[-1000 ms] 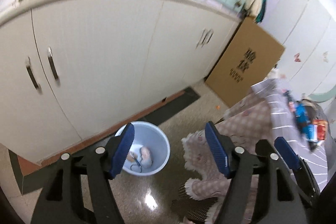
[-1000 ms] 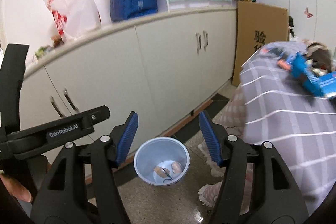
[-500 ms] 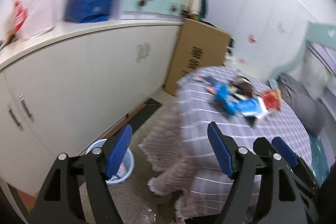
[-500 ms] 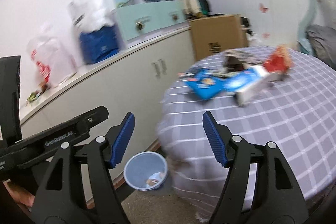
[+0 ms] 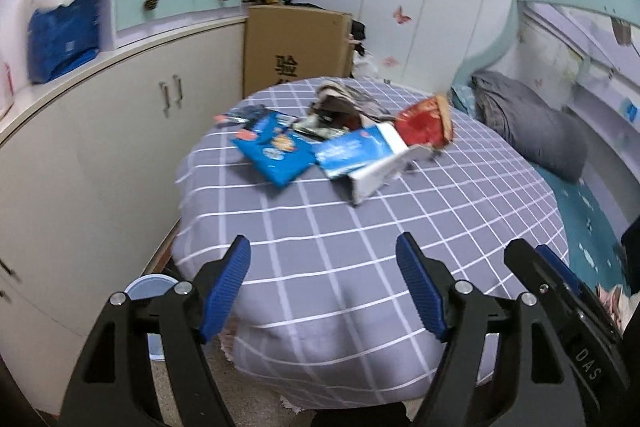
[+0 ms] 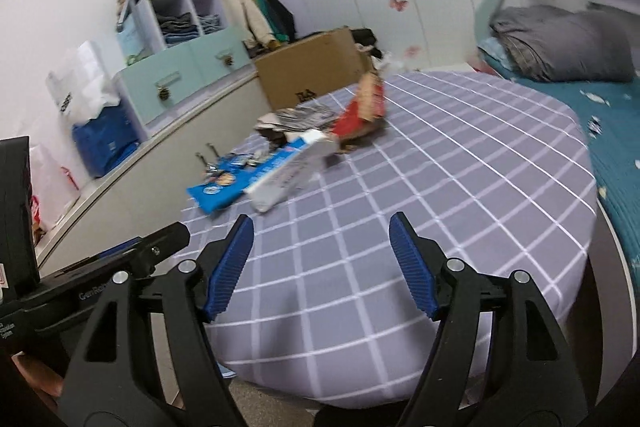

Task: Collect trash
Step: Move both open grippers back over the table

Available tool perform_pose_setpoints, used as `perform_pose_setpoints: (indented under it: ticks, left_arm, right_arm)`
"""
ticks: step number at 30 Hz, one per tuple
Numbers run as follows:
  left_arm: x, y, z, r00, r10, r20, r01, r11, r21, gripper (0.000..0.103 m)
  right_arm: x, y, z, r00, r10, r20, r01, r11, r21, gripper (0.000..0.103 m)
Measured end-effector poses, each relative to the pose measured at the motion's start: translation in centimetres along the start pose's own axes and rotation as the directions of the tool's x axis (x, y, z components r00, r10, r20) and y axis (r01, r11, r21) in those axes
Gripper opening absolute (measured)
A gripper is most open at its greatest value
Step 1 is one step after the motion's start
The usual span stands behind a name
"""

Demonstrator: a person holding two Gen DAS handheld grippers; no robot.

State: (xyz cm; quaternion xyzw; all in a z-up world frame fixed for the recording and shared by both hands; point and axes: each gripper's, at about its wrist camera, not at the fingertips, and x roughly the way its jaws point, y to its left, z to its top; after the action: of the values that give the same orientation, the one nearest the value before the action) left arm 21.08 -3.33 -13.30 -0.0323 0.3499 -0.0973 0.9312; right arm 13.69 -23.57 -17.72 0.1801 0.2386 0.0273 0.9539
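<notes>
Right, I see both grippers over the near edge of the checked tablecloth (image 5: 320, 219) — left gripper (image 5: 324, 283) wide, empty; right gripper (image 6: 322, 259) opening, nothing between. Trash pile — blue snack bag (image 5: 276, 151), white box (image 5: 380, 167), red wrapper (image 5: 424, 127) — sits mid-table, well apart.

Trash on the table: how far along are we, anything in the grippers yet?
Done: cannot judge; only the rim of the blue bin shows. In hand: nothing. The left gripper is open and empty; the right gripper is opening, empty. Left: blue snack bag, blue-and-white box, red wrapper and dark wrappers lie on the checked tablecloth.
</notes>
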Motion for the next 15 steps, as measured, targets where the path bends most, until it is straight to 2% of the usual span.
perform_pose_setpoints:
  ticks: [5,15]
  left_arm:
    - [1.5,-1.7,-0.1,0.999,0.000,-0.034,0.001,0.999,0.036,0.076]
    - [3.2,-2.3,-0.1,0.998,0.013,-0.064,-0.010,0.999,0.044,0.077]
  right_arm:
    - [0.2,-1.6,0.1,1.000,-0.011,-0.009,0.011,1.000,0.017,0.070]
    - [1.0,-2.9,-0.3,0.999,-0.014,-0.039,0.015,0.999,0.036,0.070]
